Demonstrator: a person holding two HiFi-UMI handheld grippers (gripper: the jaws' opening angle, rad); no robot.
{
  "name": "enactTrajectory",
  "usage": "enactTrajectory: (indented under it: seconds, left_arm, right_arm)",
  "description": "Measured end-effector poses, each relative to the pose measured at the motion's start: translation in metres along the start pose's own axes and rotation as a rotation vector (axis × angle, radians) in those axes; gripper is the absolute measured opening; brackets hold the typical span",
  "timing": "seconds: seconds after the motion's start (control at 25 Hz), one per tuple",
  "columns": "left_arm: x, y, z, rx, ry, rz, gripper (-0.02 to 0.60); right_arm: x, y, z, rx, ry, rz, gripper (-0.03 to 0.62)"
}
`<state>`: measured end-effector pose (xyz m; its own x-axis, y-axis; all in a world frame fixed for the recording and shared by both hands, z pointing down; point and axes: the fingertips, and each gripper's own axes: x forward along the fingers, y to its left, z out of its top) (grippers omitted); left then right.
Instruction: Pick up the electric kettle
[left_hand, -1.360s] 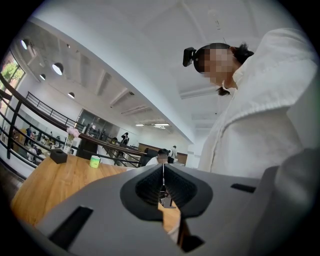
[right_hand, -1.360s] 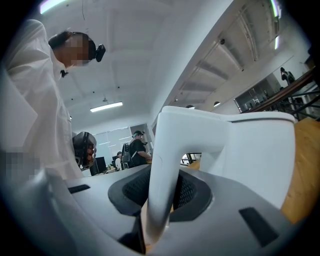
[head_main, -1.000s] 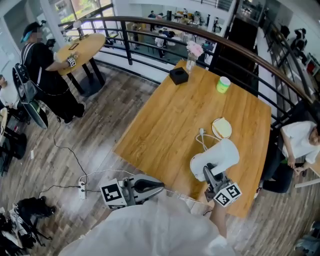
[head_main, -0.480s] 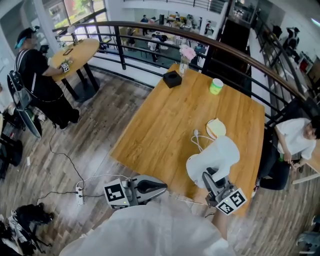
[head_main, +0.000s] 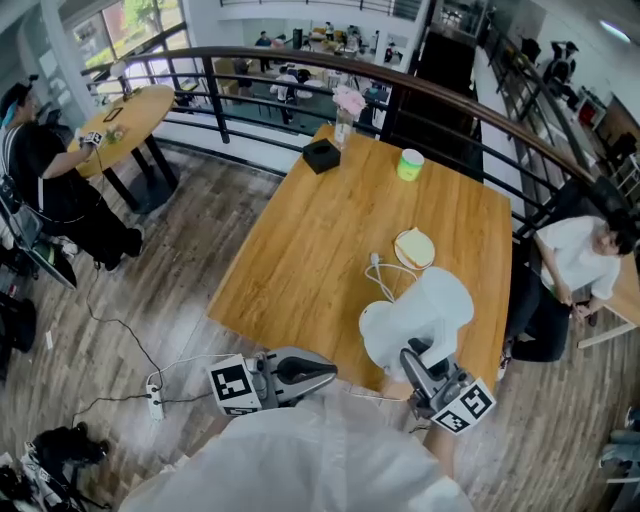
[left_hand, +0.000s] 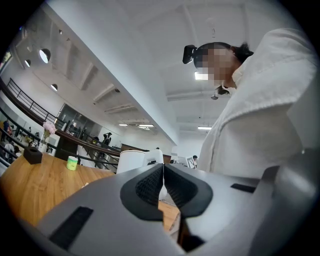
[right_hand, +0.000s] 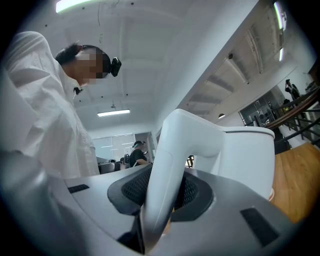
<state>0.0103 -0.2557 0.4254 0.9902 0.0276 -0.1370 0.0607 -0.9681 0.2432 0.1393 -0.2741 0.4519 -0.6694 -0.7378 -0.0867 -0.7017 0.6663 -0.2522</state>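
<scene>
Showing the lift step of the task: the white plastic electric kettle (head_main: 420, 318) hung tilted over the near right part of the square wooden worktop (head_main: 320, 230), carried by its curved white handle (right_hand: 172, 160); the right gripper (head_main: 412, 356) reached in from the near edge, and its dark ribbed fingers (right_hand: 131, 191) were closed narrowly on either side of that handle, pressing it. The round cream kettle base (head_main: 414, 247) lay bare farther back on the worktop with its white cord (head_main: 383, 278) looped beside it, apart from the kettle; the kettle was therefore judged to be off its base and probably clear of the wood, though no view showed its underside plainly.

The left gripper (head_main: 330, 371) was held off the near edge of the worktop, well apart from the kettle; its fingers (left_hand: 147, 187) met with nothing between them. A green cup (head_main: 410, 164), a black box (head_main: 322, 155) and a vase of pink flowers (head_main: 347, 108) stood along the far side, uninvolved.

The pick-up appeared nearly complete; the next move called for a firm hold on the handle and a levelling of the body, since a tilted kettle could swing or slip in so narrow a grasp.
</scene>
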Motion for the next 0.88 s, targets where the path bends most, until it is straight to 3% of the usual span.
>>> enactTrajectory:
  seconds: [0.44,0.88]
  left_arm:
    - [0.015,-0.001,-0.003,0.0,0.004,-0.036,0.008]
    - [0.015,-0.003,-0.003,-0.002,0.006,-0.02,0.008]
  right_arm:
    - [-0.009,-0.002,0.006,-0.004,-0.021,-0.011,0.092]
    - [-0.011,-0.006,0.001,0.014,-0.023,-0.009,0.091]
